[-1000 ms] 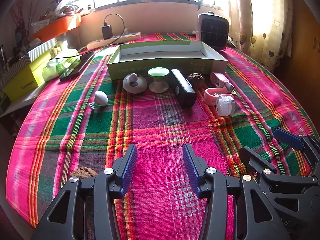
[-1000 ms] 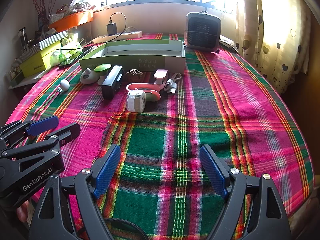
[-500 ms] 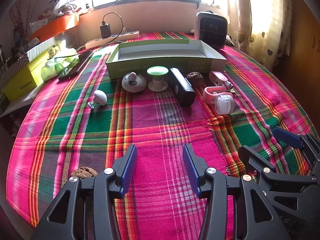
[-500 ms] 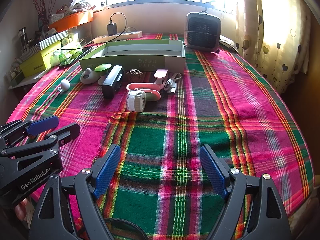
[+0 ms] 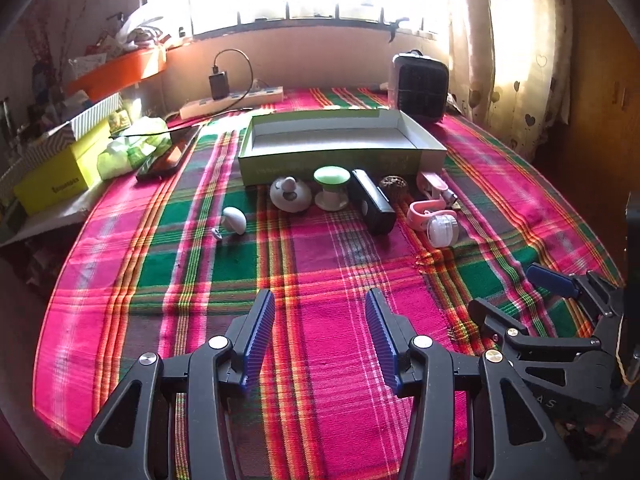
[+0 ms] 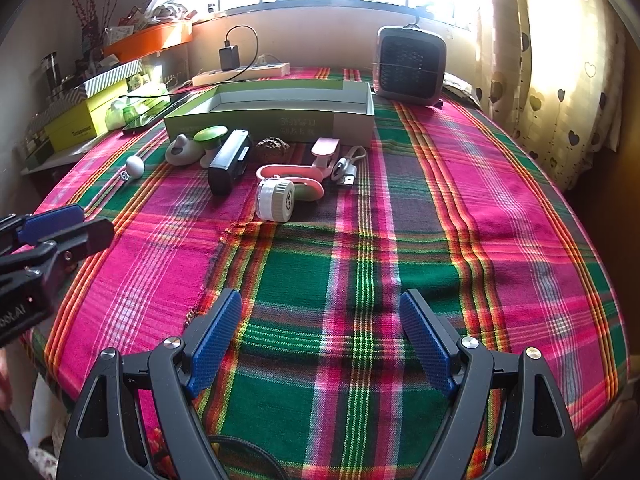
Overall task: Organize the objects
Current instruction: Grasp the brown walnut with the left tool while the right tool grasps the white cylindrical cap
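An open green box (image 5: 340,160) (image 6: 280,124) stands at the far middle of the plaid table. In front of it lie a white rounded piece (image 5: 290,196), a green-topped white stand (image 5: 331,184), a black block (image 5: 372,208) (image 6: 230,160), a brown walnut-like ball (image 5: 394,184), a pink clip fan (image 5: 428,208) (image 6: 290,184) and a cable plug (image 6: 346,166). A small white egg-shaped item (image 5: 234,220) lies apart on the left. My left gripper (image 5: 320,336) (image 6: 76,228) and right gripper (image 6: 320,340) (image 5: 516,296) hover open near the front edge, holding nothing.
A small heater (image 5: 420,92) stands behind the box on the right. A power strip with charger (image 5: 232,100), a dark phone (image 5: 168,156) and a yellow carton (image 5: 56,176) occupy the left side. Curtains hang at right. Bare plaid cloth (image 6: 360,260) lies between grippers and objects.
My left gripper has pulled back and up; the objects look smaller and lower, and the brown lump by its left finger has left view. The right gripper has barely moved.
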The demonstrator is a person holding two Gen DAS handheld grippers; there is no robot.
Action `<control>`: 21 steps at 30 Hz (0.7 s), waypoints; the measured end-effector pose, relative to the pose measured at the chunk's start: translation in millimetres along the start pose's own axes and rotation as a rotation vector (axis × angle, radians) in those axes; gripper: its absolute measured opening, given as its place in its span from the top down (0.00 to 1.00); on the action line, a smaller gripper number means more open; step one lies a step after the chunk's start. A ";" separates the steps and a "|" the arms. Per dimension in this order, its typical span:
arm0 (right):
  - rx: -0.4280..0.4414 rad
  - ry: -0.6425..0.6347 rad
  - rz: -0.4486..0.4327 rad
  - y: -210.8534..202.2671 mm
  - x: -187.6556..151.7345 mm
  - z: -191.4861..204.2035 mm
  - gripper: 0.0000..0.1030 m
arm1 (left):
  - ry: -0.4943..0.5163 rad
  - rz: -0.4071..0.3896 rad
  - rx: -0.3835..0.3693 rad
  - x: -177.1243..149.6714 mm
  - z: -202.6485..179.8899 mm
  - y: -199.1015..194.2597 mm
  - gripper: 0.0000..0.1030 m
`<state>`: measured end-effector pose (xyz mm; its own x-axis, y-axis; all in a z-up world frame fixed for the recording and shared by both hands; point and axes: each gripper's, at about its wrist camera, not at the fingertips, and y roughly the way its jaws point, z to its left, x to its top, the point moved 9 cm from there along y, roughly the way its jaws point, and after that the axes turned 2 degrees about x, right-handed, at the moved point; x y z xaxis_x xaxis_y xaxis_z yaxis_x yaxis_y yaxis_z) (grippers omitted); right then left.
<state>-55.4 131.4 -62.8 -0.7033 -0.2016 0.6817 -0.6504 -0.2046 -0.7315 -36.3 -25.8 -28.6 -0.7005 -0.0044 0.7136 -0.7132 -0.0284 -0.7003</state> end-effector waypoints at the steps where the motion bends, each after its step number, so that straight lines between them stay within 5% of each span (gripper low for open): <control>1: 0.002 -0.002 -0.001 0.0 0.2 0.0 0.21 | -0.007 -0.005 0.003 0.2 5.7 -2.4 0.56; 13: 0.063 0.003 -0.024 -5.4 4.5 1.2 0.21 | -0.052 -0.008 -0.093 -23.0 44.1 -20.0 0.56; 21: 0.091 -0.016 -0.098 -19.3 18.9 10.0 0.21 | -0.076 0.041 -0.073 -36.7 49.5 -1.7 0.56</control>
<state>-53.3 121.9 -35.7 -0.6323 -0.1915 0.7507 -0.6869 -0.3096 -0.6575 -8.3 -75.1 -52.8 -0.7277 -0.0803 0.6812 -0.6854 0.0461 -0.7267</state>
